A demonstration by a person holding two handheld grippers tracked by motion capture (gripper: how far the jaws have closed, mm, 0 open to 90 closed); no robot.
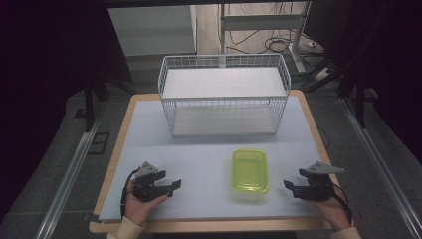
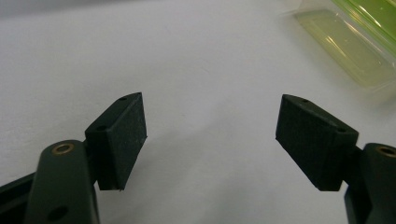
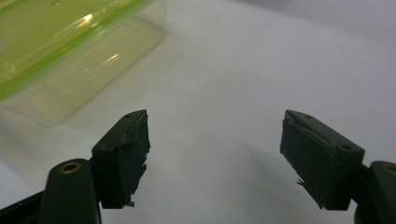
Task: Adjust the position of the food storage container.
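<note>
Two handheld grippers rest on a table beside a green container.

The lidded green container (image 1: 249, 171) sits on the pale mat (image 1: 199, 149), in front of a white wire basket (image 1: 224, 94). The left gripper (image 1: 174, 184) lies to its left and the right gripper (image 1: 288, 186) to its right, each with jaws spread wide and empty.

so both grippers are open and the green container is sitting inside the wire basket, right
Not quite. Both the left gripper and right gripper are open, but the green container sits on the table in front of the wire basket, not inside it, as the high view shows.
</note>
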